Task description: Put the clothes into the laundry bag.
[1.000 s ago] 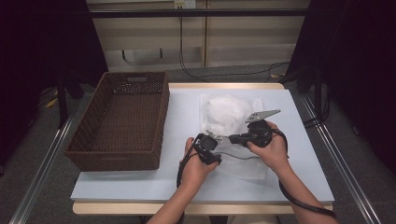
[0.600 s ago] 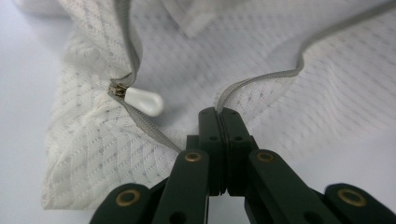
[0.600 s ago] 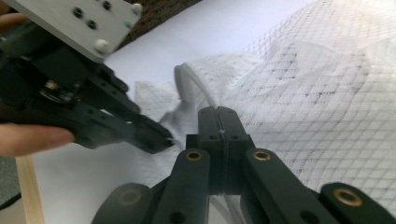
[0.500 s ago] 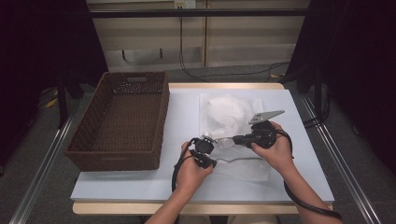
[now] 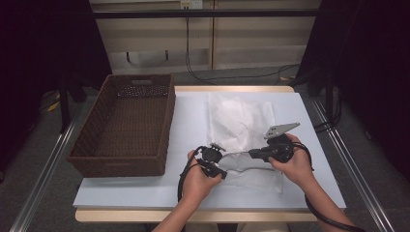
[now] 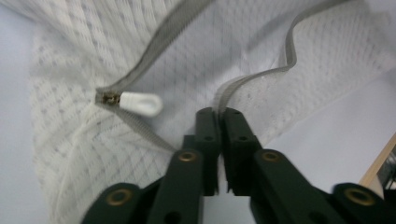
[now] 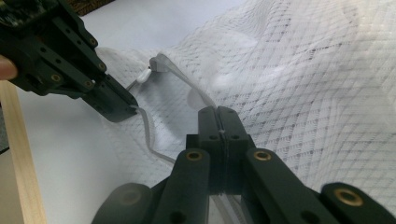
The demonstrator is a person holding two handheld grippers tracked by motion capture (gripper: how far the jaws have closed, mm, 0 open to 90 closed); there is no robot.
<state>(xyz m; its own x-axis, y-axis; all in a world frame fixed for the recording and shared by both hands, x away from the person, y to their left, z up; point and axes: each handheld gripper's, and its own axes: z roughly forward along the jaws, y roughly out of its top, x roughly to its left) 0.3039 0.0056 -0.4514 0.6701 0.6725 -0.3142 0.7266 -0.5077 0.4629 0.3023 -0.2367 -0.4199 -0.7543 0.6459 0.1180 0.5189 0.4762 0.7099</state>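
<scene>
Filling most of the high view, a pale blue table top (image 5: 193, 121) with a light wooden edge stands on a grey floor, with beige cabinet fronts (image 5: 212, 43) behind it and dark curtains to either side; black cables trail along the floor at the back and at the right. A brown wicker basket (image 5: 128, 125) sits on the left part of the table, well apart from the hands. To its right a white mesh laundry bag (image 5: 240, 123) lies flat on the surface, its near end lifted between the two grippers. The left gripper (image 5: 223, 169) has its jaws pressed together on the grey zipper tape (image 6: 252, 84) at one edge of the bag's opening, and the right gripper (image 5: 251, 154) is clamped on the opposite edge of the same opening, so the mouth gapes a little between them. In the left gripper view the white zipper pull (image 6: 140, 103) rests just beside the jaws at the closed end of the zipper. The person's forearms are cut off by the bottom edge of the high view, the room beyond the curtains is too dark to make out, and the fine mesh blurs close to the lenses.
</scene>
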